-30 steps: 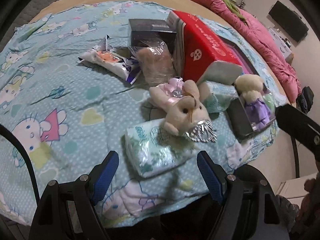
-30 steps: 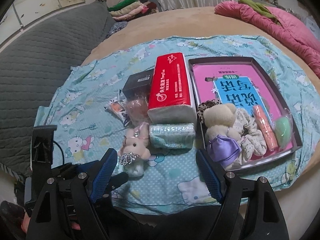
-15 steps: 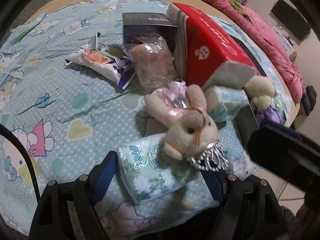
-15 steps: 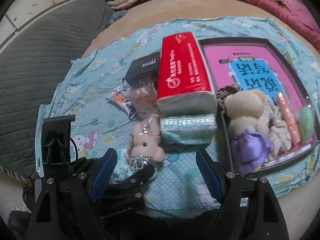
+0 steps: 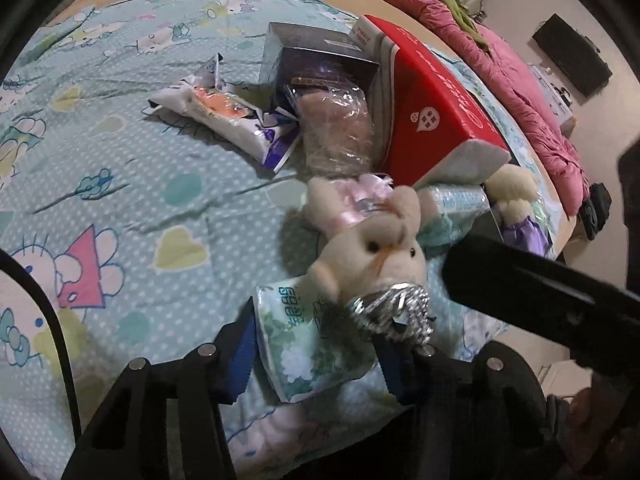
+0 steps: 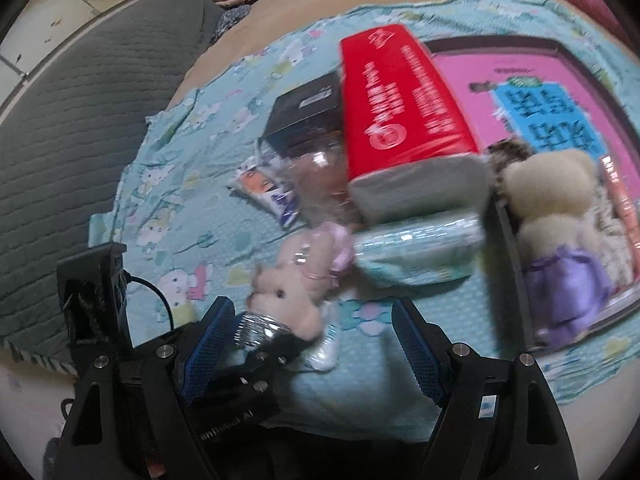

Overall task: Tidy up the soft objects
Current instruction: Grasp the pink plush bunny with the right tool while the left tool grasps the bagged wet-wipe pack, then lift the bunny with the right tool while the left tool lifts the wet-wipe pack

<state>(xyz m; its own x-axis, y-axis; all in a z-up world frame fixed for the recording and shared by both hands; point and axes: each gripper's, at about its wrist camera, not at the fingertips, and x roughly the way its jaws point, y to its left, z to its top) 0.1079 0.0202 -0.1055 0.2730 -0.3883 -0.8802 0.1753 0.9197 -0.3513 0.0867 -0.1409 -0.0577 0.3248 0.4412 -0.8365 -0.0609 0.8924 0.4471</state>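
The green-printed tissue pack [image 5: 316, 344] sat near the front edge of the bed, on the cartoon-cat sheet [image 5: 120, 184], and it was wedged right between the blue pads of the left tool [image 5: 316, 354]. A second ago that tool was well back from it with the jaws wide; since then it slid in over the pack and the jaws had just been closing, so both pads looked pressed against the pack's sides. The bunny plush [image 5: 372, 240] in the pink dress was lying with its head on top of the pack, its silver tinsel bit [image 5: 394, 308] hanging over the right pad.

The right tool [image 6: 312, 344] was open with nothing gripped, same gap as before, but it had dropped lower and closer in, so the bunny and the left tool's body filled its lower left view. That view was pretty blurred.

Further out: a second tissue pack [image 6: 416, 244] just behind the bunny, then the red tissue box [image 5: 436, 112], a clear bag of something pinkish [image 5: 338, 124], a dark box [image 5: 316, 56] and a wet-wipe packet [image 5: 224, 116]. Off to the right was the tray [image 6: 516, 240] with a bear plush [image 6: 556, 216] in a purple dress, leaning at its near end.
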